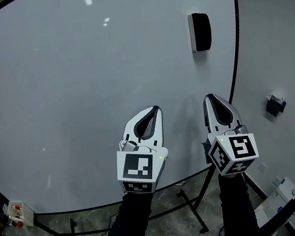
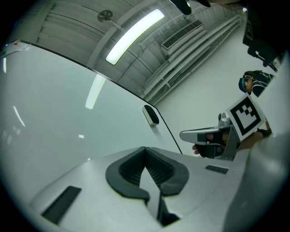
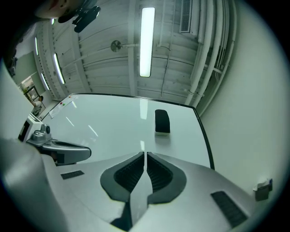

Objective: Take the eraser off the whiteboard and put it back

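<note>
Head view: we hold both grippers side by side in front of the whiteboard (image 1: 77, 87).
Eraser (image 1: 200, 31): we see it stuck upright on the board's far right, near the black frame, well apart from both grippers.
Left gripper (image 1: 156, 108): we find its jaws pressed together, nothing between them.
Right gripper (image 1: 208, 96): we find its jaws pressed together too and empty, with the eraser ahead of them.

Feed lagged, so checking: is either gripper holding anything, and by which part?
Nothing: left gripper and right gripper are shut, empty; eraser sits on the whiteboard.
</note>
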`<action>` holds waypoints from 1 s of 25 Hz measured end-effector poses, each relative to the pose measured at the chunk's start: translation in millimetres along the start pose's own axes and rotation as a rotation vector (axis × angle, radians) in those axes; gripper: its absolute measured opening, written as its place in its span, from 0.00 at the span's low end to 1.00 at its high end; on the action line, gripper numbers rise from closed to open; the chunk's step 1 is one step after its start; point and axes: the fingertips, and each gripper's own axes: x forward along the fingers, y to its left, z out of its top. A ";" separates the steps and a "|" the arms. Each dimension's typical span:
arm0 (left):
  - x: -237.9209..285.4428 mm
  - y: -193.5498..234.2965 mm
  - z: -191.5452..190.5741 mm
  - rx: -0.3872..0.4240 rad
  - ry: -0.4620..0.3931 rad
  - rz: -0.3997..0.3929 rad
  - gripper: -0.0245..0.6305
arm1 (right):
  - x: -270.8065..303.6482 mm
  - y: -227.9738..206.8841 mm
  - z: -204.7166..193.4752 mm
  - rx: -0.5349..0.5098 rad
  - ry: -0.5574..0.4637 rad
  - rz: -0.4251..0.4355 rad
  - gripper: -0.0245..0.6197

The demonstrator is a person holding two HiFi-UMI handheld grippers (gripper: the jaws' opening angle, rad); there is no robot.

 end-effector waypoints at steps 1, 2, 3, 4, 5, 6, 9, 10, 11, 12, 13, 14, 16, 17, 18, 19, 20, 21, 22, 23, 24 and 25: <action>1.5 0.3 -0.8 0.010 0.006 0.007 0.05 | 4.4 -1.2 0.5 0.003 -0.005 0.012 0.05; 2.9 1.3 -1.3 0.023 0.011 0.017 0.05 | 8.1 -3.0 0.9 0.005 -0.011 0.016 0.05; 4.6 3.0 -1.0 0.035 0.011 0.027 0.05 | 11.3 -5.2 1.2 0.008 -0.018 0.016 0.05; 6.4 5.1 0.2 0.043 0.008 0.038 0.05 | 14.4 -7.7 1.4 0.011 -0.025 0.014 0.05; 7.9 7.3 1.5 0.051 0.007 0.047 0.05 | 17.3 -10.0 1.5 0.013 -0.030 0.013 0.05; 8.7 9.2 2.6 0.057 0.008 0.056 0.05 | 20.1 -12.0 1.2 0.013 -0.035 0.013 0.05; 8.0 13.5 4.5 0.061 0.004 0.081 0.05 | 27.9 -15.0 0.1 0.010 -0.045 0.027 0.06; 8.2 14.4 4.9 0.063 0.000 0.089 0.05 | 31.0 -15.9 0.6 0.010 -0.049 0.035 0.10; 9.0 14.8 4.9 0.067 -0.004 0.096 0.05 | 34.9 -17.0 1.8 0.010 -0.053 0.045 0.18; 10.3 14.8 3.8 0.069 -0.002 0.100 0.05 | 39.3 -18.8 3.9 0.006 -0.057 0.052 0.22; 11.8 14.2 1.8 0.068 0.003 0.102 0.05 | 44.1 -21.3 6.5 -0.002 -0.063 0.056 0.27; 13.3 13.6 -0.4 0.067 0.010 0.103 0.05 | 49.3 -24.6 9.7 -0.011 -0.070 0.056 0.32; 15.1 14.2 -3.2 0.065 0.015 0.109 0.05 | 60.6 -30.7 17.6 -0.022 -0.087 0.052 0.40; 15.4 15.6 -3.4 0.066 0.013 0.115 0.05 | 66.3 -32.7 21.8 -0.026 -0.095 0.054 0.42; 15.6 17.1 -3.0 0.068 0.010 0.120 0.05 | 71.8 -34.1 25.5 -0.030 -0.102 0.058 0.42; 15.5 18.5 -2.6 0.070 0.008 0.125 0.05 | 77.1 -35.4 28.4 -0.035 -0.106 0.062 0.42; 15.2 19.7 -2.5 0.073 0.010 0.129 0.05 | 82.1 -37.3 30.3 -0.042 -0.107 0.062 0.42; 14.6 20.6 -2.8 0.075 0.013 0.133 0.05 | 86.9 -39.9 32.0 -0.049 -0.109 0.059 0.42; 13.9 21.4 -2.9 0.077 0.017 0.137 0.05 | 91.8 -43.1 34.1 -0.053 -0.111 0.054 0.43; 13.2 22.2 -2.4 0.080 0.018 0.142 0.05 | 96.9 -46.3 36.8 -0.052 -0.114 0.051 0.45; 12.6 23.1 -1.4 0.084 0.017 0.147 0.05 | 102.4 -48.9 39.9 -0.049 -0.117 0.051 0.46; 12.2 23.8 -0.3 0.089 0.012 0.152 0.05 | 108.1 -50.6 43.1 -0.046 -0.118 0.053 0.46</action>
